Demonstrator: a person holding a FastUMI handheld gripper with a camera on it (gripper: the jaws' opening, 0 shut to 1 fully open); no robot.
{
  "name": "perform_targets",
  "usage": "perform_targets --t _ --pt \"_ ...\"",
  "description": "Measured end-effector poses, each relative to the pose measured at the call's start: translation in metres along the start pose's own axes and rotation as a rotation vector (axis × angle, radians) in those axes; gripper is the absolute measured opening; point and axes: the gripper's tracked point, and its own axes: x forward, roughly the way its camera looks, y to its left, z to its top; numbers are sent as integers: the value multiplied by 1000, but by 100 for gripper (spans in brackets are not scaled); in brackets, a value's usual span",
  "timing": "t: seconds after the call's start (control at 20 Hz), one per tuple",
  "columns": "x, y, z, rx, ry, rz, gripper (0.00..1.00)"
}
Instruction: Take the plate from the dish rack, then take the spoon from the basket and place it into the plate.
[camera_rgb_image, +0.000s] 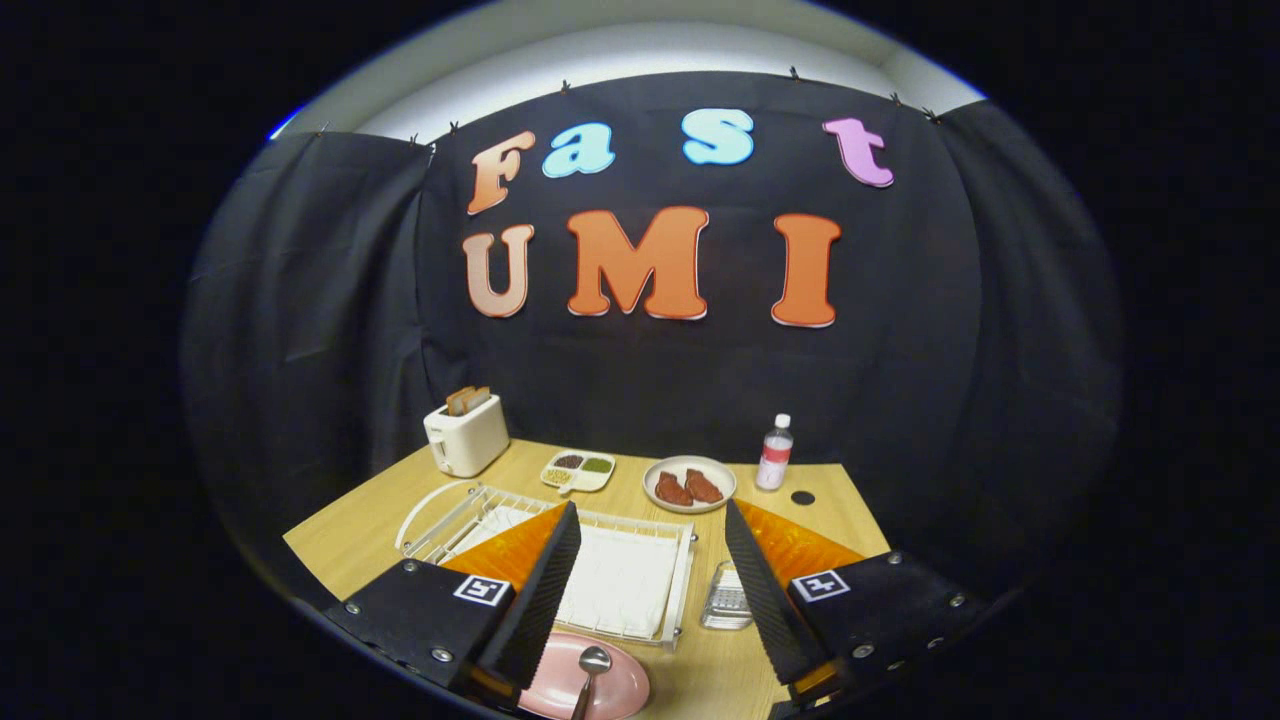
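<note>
Holding nothing: gripper (650, 590) is raised over the desk (350, 545), its two fingers (545, 590) spread wide. One pink plate (610, 690) lies flat on the desk near the left finger, in front of the dish rack (640, 575). One spoon (590, 672) rests in the plate, bowl toward the rack. One white wire dish rack sits between and beyond the fingers, a white mat inside it. One clear basket (726, 600) stands just right of the rack, against the right finger. Farther back: one white toaster (466, 440) with two toast slices (468, 399) sticking up, one divided tray (578, 470) with three fillings, one round dish (690, 483) holding two brown pieces (688, 488), one bottle (774, 453) upright, one dark cap (802, 497) on the desk beside it.
</note>
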Motion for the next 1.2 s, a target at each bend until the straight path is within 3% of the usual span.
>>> perform_targets --t 0.2,0.65,1.2 --pt "-9 -12 46 -38 -115 -38 89" --pt "-26 -10 99 -45 -257 -41 89" --pt "-30 -15 128 -84 -300 -52 90"
